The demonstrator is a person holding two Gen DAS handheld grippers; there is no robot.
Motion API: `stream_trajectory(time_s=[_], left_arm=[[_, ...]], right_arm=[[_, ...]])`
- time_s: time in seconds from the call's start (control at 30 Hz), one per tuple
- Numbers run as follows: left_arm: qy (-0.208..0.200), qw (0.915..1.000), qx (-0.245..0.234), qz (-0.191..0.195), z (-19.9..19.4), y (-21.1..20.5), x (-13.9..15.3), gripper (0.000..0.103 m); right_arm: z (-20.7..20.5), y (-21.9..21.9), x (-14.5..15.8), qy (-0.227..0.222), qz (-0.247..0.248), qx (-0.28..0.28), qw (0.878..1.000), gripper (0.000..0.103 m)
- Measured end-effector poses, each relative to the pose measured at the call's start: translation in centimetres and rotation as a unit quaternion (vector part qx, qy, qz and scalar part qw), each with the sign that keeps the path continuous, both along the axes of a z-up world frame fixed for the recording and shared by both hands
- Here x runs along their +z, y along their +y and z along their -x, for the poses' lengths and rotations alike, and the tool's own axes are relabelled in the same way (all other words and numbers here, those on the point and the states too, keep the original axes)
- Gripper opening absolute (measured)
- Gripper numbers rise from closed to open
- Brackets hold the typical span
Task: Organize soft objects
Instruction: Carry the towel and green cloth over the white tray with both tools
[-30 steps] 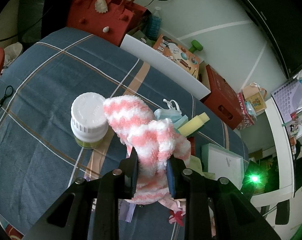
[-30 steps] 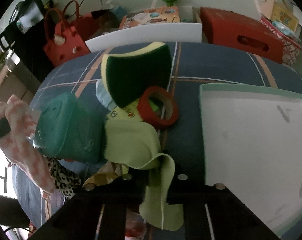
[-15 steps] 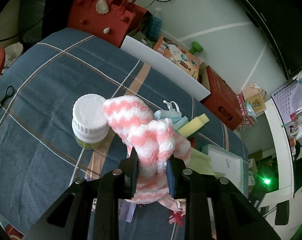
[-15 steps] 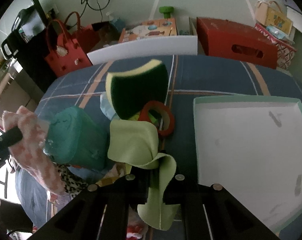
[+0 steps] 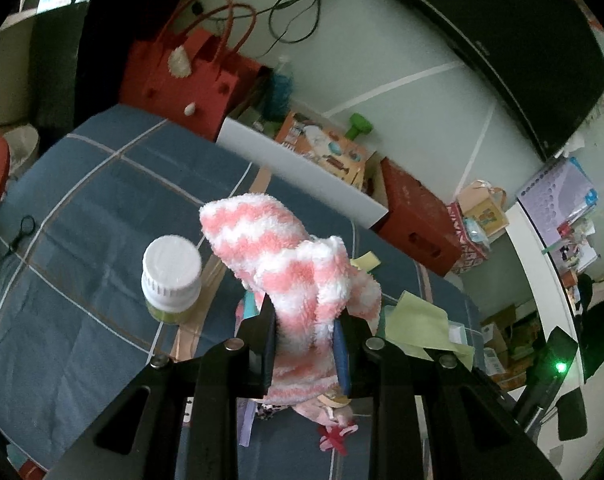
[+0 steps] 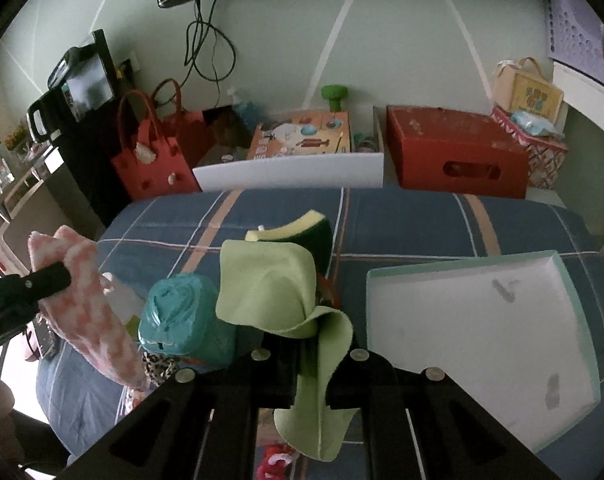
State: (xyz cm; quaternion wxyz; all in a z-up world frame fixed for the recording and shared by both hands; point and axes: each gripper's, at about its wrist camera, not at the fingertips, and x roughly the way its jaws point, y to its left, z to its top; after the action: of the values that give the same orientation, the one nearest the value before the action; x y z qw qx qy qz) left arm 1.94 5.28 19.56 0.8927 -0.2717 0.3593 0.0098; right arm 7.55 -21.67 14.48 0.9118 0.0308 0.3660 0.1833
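Up come both grippers since a second ago, and in the left wrist view the left gripper (image 5: pixel 303 334) has its fingers clenched on the fluffy pink-and-white striped sock (image 5: pixel 298 264), now hoisted higher above the blue plaid bedspread (image 5: pixel 102 216), with the white-capped jar (image 5: pixel 172 276) sitting farther below and to its left than before. Over in the right wrist view, the right gripper (image 6: pixel 307 364) has its fingers pinched tight on the pale green cloth (image 6: pixel 270 292), lifted clear of the green-and-yellow sponge (image 6: pixel 302 232) behind it, the teal pouch (image 6: pixel 186 320) just to its left and the white tray (image 6: pixel 481 320) off to the right; no writing anywhere is sharp enough to read.
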Motion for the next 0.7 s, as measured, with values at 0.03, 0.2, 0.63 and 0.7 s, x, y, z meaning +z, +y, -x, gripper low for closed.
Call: stream_trajectory(time_s=[0.03,0.2,0.63,0.7], left_arm=[[-0.003,1.0,-0.002,-0.003,0.0,-0.3,0.2,0.025],[-0.001,0.9995,-0.021,-0.021,-0.9,-2.3,0.6,0.025],[0.048,0.9895,-0.125,-0.056,-5.9,-11.1,-0.8,0.025],[0.048,0.9856,-0.146,-0.069,-6.8,-13.3,-0.4,0.025]], right_arm=[[-0.1,-0.2,0.1,0.0,0.0,-0.003,1.0,0.009],[-0.6,-1.9,0.1,0.006,-0.012,-0.02,1.0,0.009],[-2.9,-10.3,-0.9,0.026,-0.02,-0.133,0.991,0.009],[-3.1,-12.1,-1.4,0.033,-0.029,-0.156,0.987,0.009]])
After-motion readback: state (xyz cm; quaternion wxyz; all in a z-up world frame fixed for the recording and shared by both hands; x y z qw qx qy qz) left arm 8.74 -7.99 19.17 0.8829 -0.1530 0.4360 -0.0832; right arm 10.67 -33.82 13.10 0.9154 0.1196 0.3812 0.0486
